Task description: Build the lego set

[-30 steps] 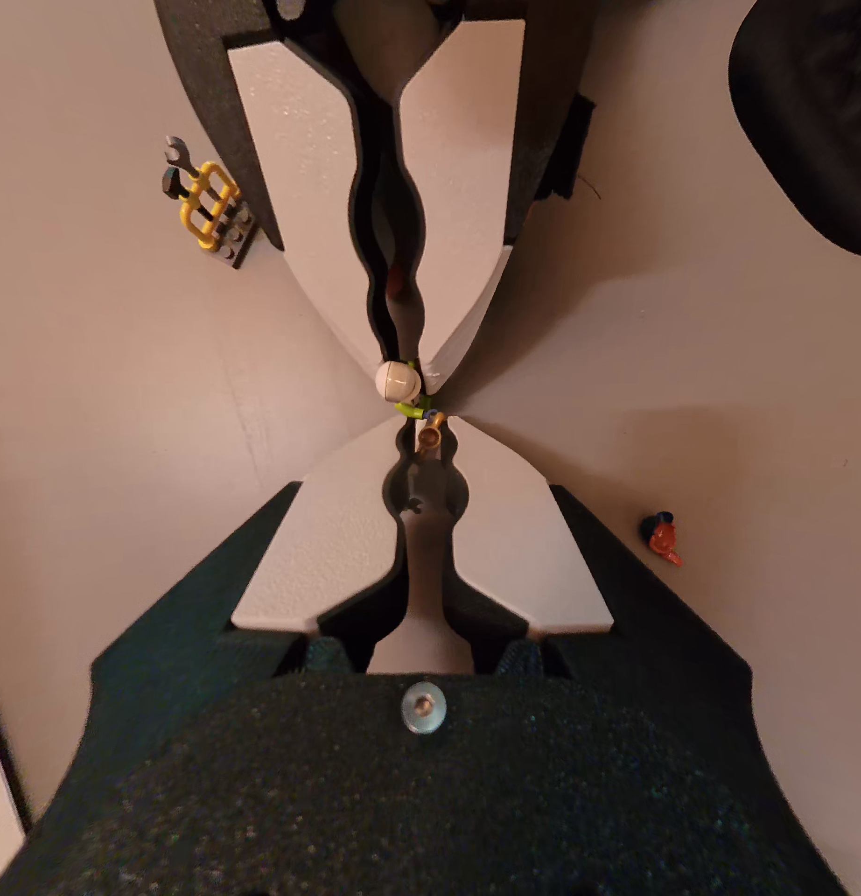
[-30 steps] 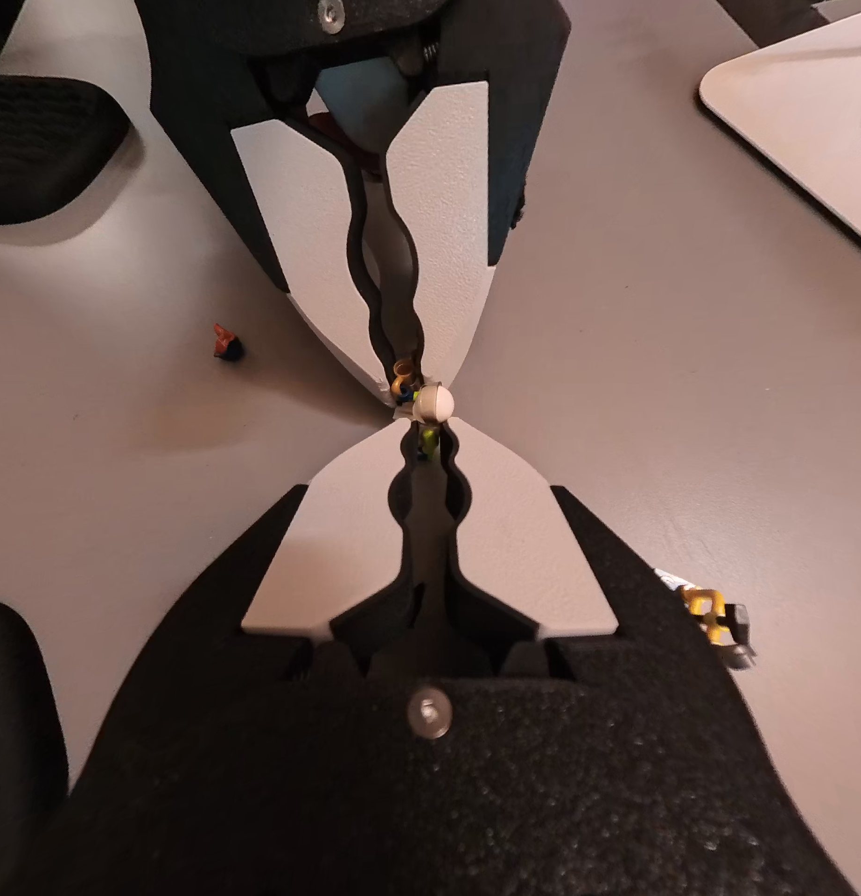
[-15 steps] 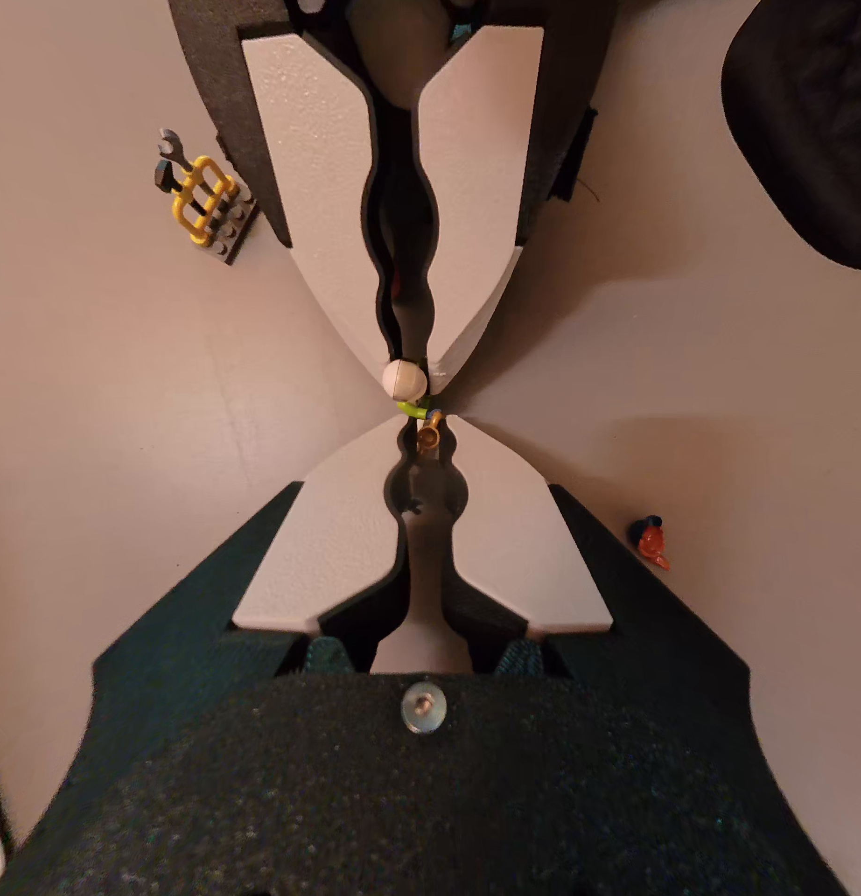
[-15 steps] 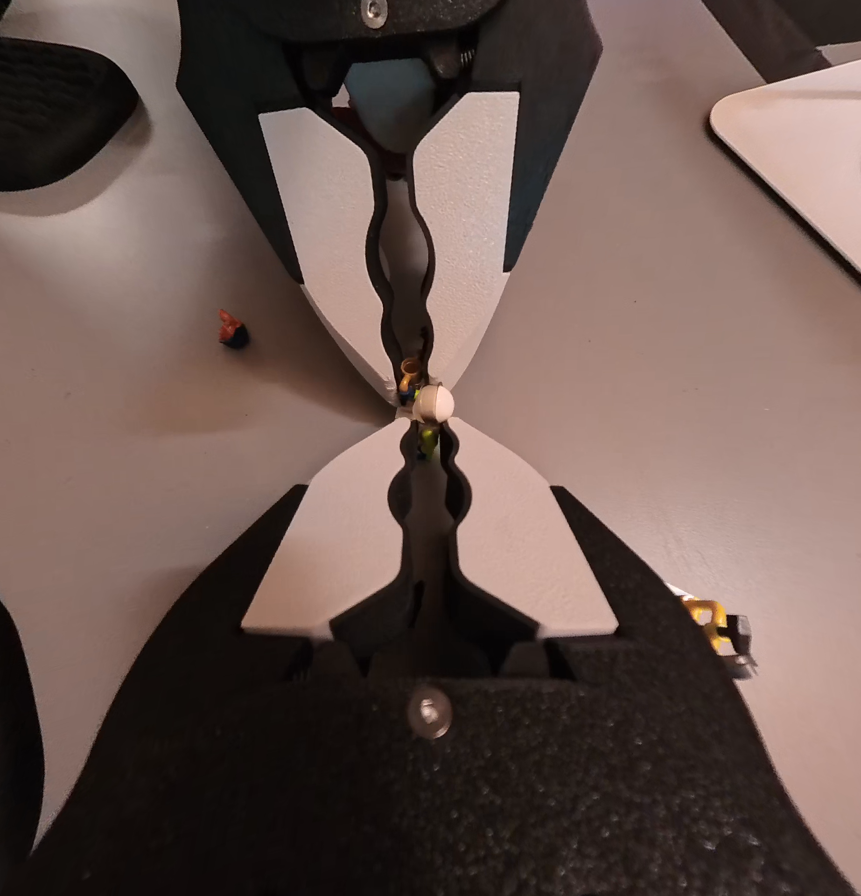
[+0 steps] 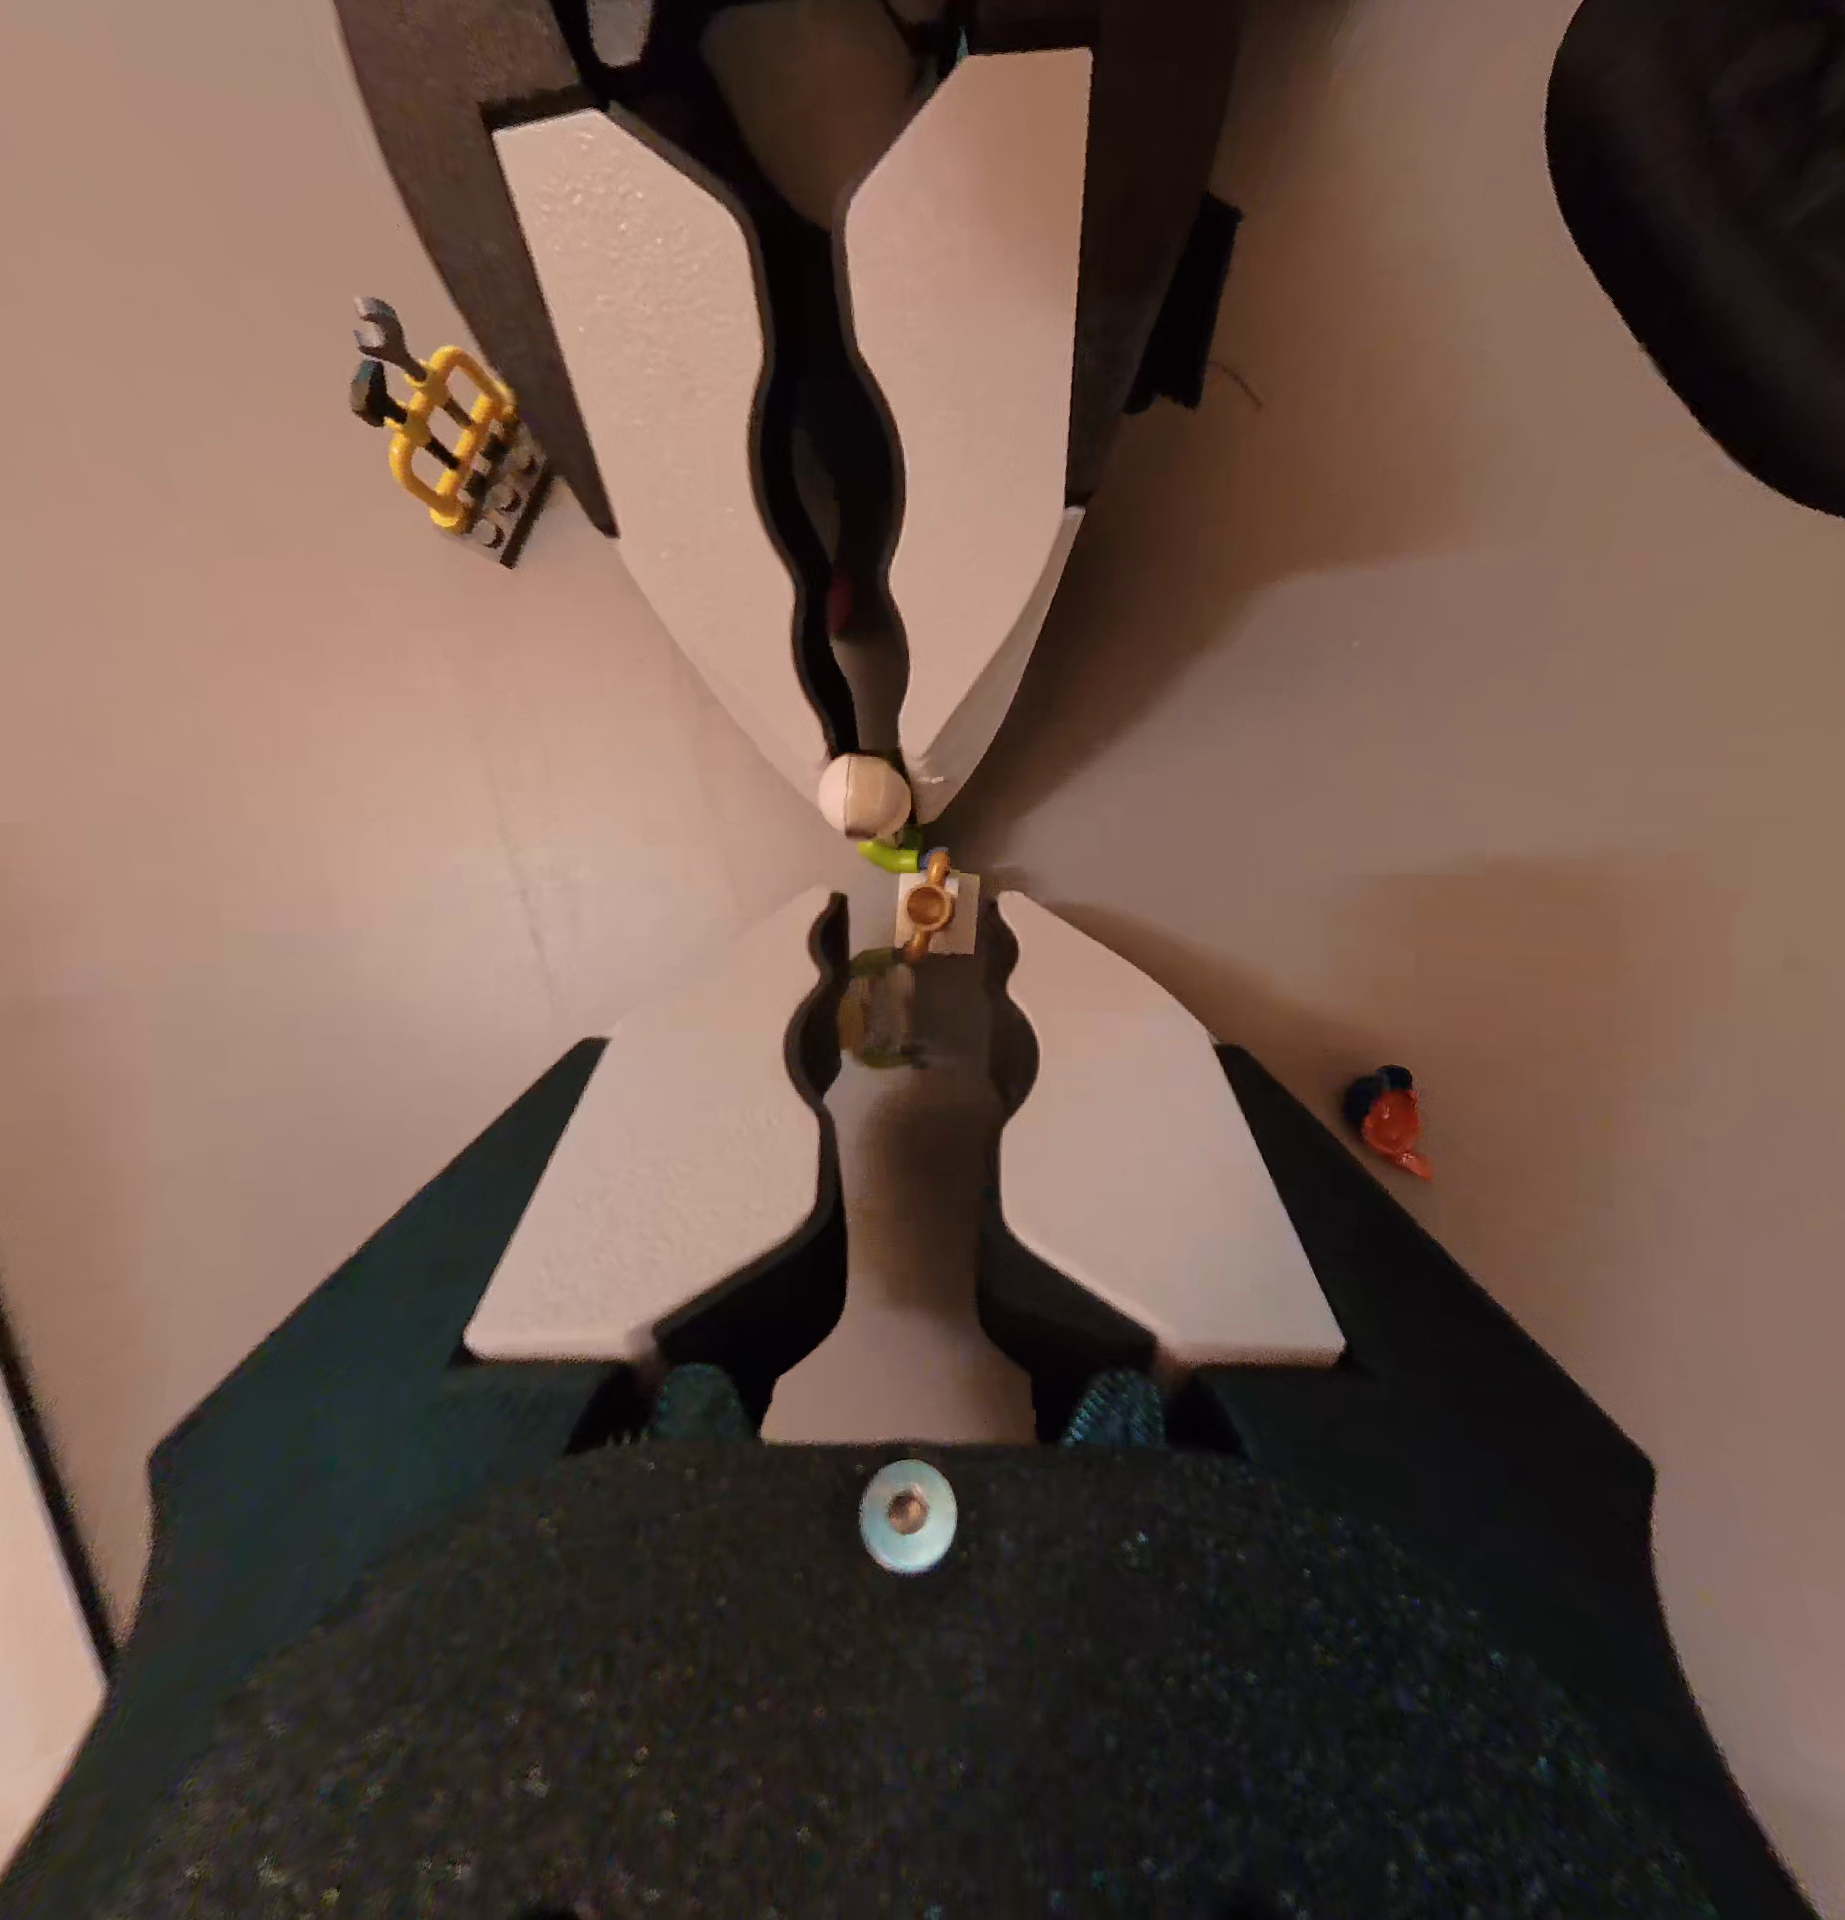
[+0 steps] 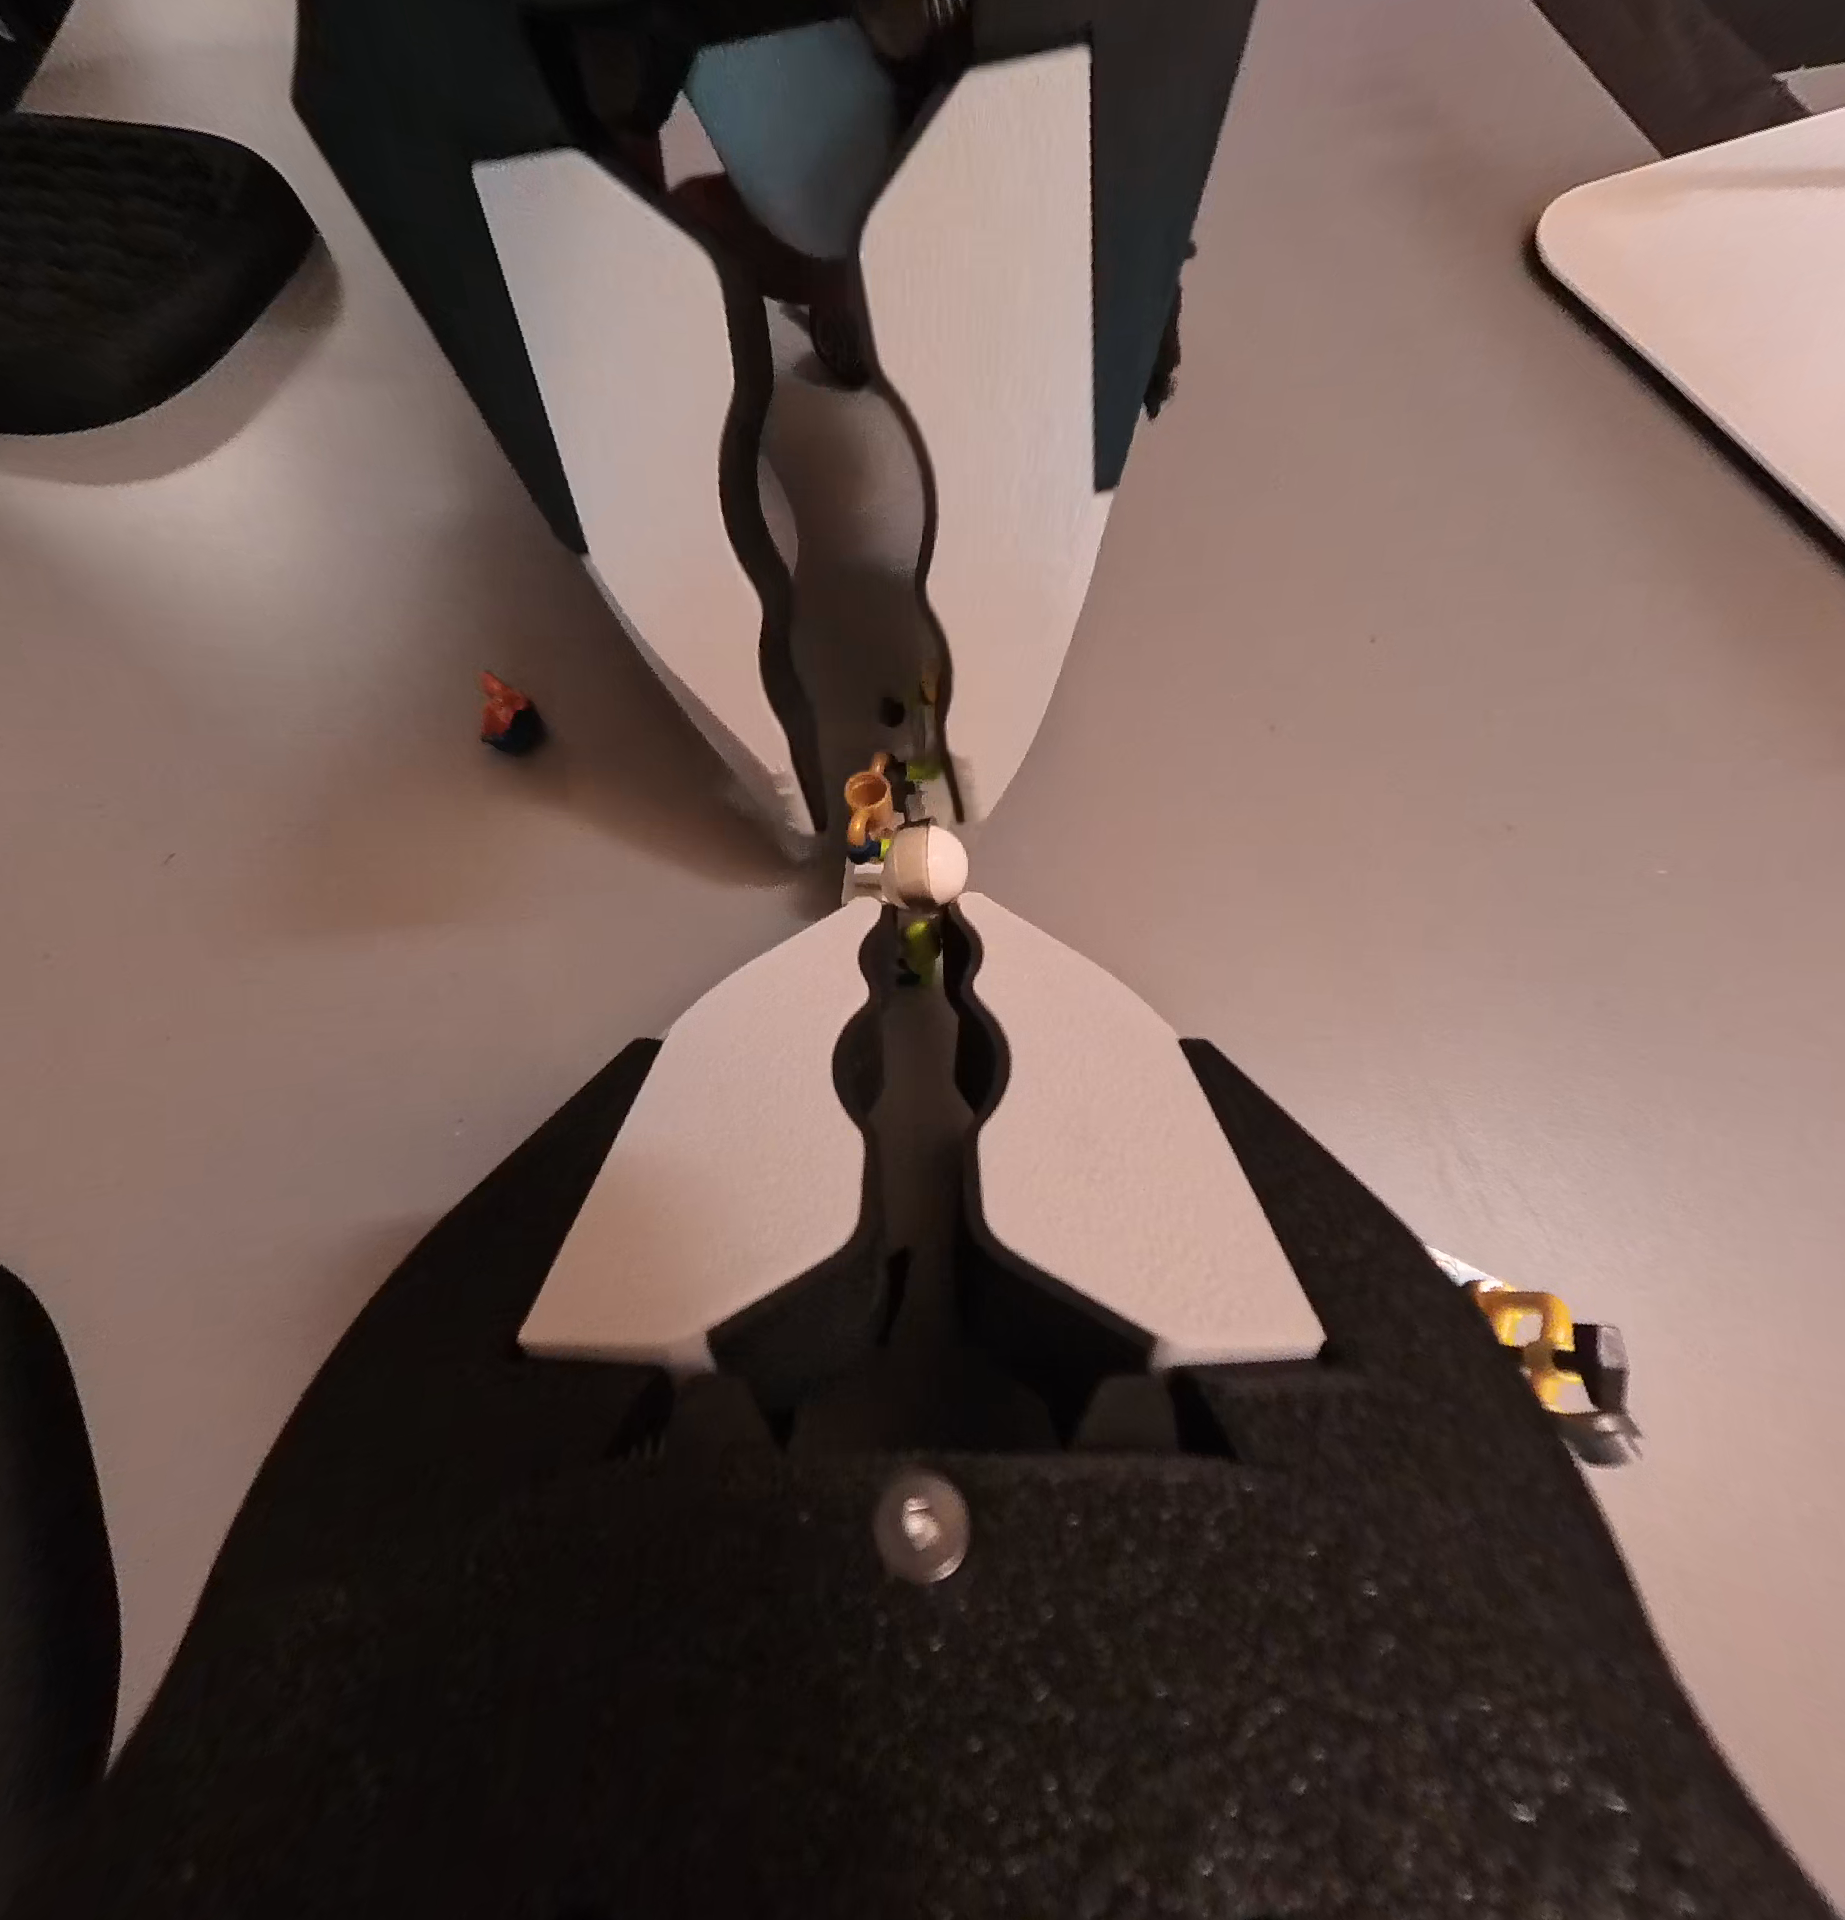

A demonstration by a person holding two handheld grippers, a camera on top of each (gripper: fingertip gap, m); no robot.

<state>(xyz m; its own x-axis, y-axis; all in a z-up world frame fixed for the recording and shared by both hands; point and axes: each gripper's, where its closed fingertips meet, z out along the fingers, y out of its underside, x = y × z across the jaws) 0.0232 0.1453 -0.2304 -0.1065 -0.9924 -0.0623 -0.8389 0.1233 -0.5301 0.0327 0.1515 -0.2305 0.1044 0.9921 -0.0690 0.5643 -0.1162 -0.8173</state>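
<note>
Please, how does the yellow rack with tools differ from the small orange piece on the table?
The yellow rack is larger and built of several parts: it sits on a dark plate with a grey wrench and a hammer. The orange piece is one tiny lump, orange with dark blue. The yellow rack is long, the orange piece compact. Both lie loose on the table.

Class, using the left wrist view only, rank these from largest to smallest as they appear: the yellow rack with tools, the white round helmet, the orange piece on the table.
1. Yellow rack with tools
2. White round helmet and orange piece: they look alike in size, so I leave them unranked.
</note>
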